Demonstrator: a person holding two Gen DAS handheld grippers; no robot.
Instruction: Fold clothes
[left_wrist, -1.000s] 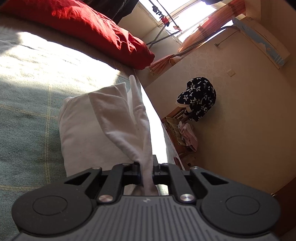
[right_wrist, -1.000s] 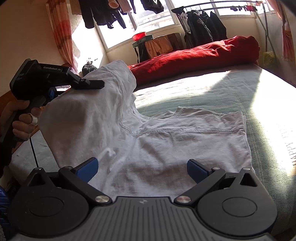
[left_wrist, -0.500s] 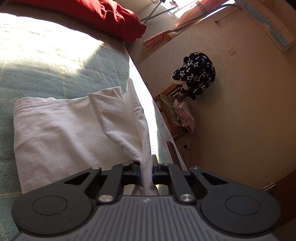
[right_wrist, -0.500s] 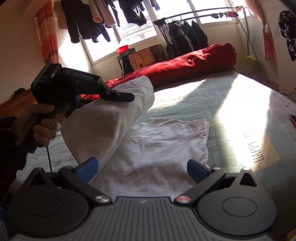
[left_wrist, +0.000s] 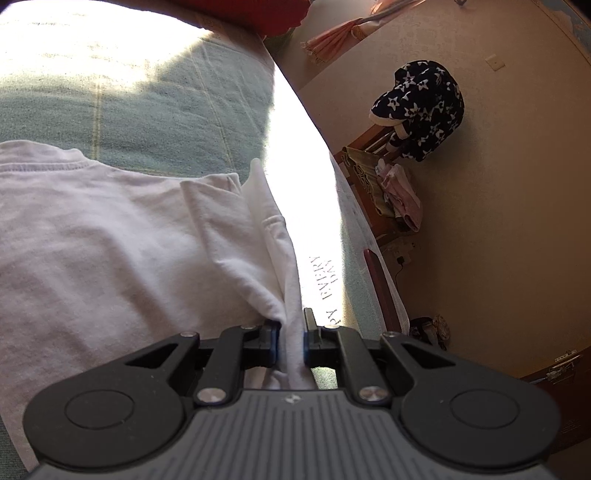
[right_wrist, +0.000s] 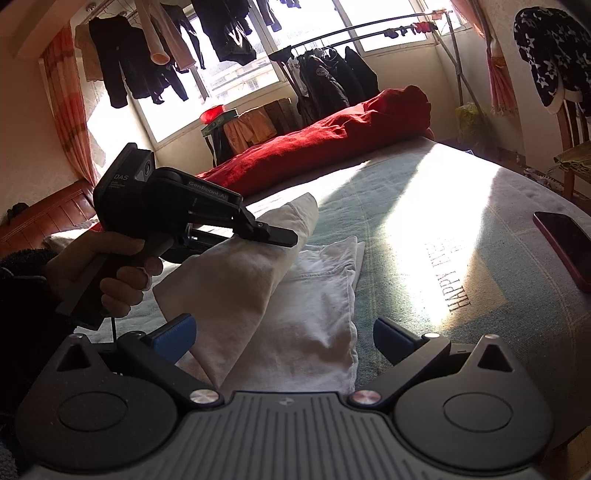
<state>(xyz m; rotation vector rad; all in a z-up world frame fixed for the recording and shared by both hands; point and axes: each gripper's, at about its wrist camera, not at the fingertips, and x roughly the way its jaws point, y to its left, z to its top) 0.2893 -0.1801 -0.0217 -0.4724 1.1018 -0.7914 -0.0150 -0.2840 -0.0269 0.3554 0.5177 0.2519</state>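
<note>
- Since the earlier frames, the lifted flap of the white T-shirt (right_wrist: 258, 280) has come lower and further right over the flat portion; more of the garment now fills the left wrist view.
- Left gripper (left_wrist: 290, 341): jaws clamped on a bunched edge of the white T-shirt (left_wrist: 147, 240); a hand (right_wrist: 99, 269) holds its grip.
- Right gripper (right_wrist: 284, 334): jaws wide apart, holding nothing, hovering at the near edge of the shirt.
- Shirt lies on the bed (right_wrist: 424, 206), one part raised and draped from the left gripper.
- Red phone (right_wrist: 565, 243) rests on the bed, far right, well apart from the shirt.
- Red quilt (right_wrist: 325, 140) lies at the far side.
</note>
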